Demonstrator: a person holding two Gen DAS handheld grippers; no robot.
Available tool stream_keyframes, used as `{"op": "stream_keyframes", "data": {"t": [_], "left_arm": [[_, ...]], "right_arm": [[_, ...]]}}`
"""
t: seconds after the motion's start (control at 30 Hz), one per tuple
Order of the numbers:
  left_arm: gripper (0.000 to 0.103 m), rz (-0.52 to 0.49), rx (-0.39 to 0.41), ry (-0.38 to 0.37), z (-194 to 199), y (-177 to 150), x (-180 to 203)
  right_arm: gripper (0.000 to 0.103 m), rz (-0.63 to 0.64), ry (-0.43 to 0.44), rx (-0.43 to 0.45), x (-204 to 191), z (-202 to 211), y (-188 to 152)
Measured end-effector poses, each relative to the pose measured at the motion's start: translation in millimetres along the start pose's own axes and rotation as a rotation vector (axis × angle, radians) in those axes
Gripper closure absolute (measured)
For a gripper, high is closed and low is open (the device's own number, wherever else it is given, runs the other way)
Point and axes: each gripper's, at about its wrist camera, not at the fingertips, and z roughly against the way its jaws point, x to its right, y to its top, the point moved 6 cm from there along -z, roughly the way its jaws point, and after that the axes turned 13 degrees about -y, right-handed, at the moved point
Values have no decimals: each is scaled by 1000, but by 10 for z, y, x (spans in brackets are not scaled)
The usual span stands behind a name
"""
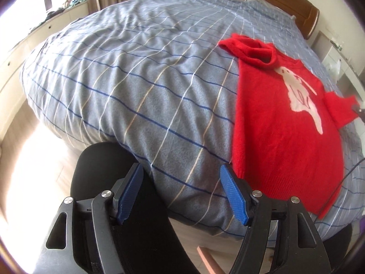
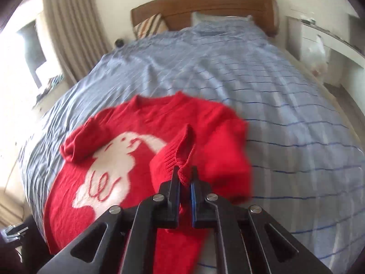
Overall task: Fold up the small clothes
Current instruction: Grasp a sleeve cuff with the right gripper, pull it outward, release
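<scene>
Wide bare duvet (image 1: 141, 86) beyond sweater (image 2: 75, 194); right claw (image 2: 184, 178) pinching cuff (image 2: 182, 157), left claw (image 1: 180, 194) wide.

The sweater (image 2: 136, 159) is red knit with a white rabbit figure on its chest. It lies front up on the bed, filling the lower left of the right wrist view and the right side of the left wrist view (image 1: 285, 123). One sleeve is folded in over the chest. The other sleeve's ribbed cuff (image 2: 182, 159) is lifted at the frame's centre — slightly blurred.
</scene>
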Motion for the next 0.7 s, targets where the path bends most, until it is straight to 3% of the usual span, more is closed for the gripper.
{"op": "stream_keyframes", "data": {"t": [0.17, 0.3, 0.47, 0.57, 0.7], "left_arm": [[31, -35, -9, -48, -75, 49, 315], [31, -86, -33, -87, -147, 59, 634], [31, -131, -36, -98, -126, 61, 850], [31, -137, -30, -90, -79, 62, 844], [31, -112, -31, -75, -74, 46, 752]], "right_arm": [[96, -283, -195, 42, 1829, 520, -7], [96, -455, -267, 13, 2692, 652, -300], [96, -587, -172, -89, 2910, 316, -778], [90, -682, -99, -104, 2954, 223, -1016], [73, -788, -15, -50, 3006, 259, -1091]]}}
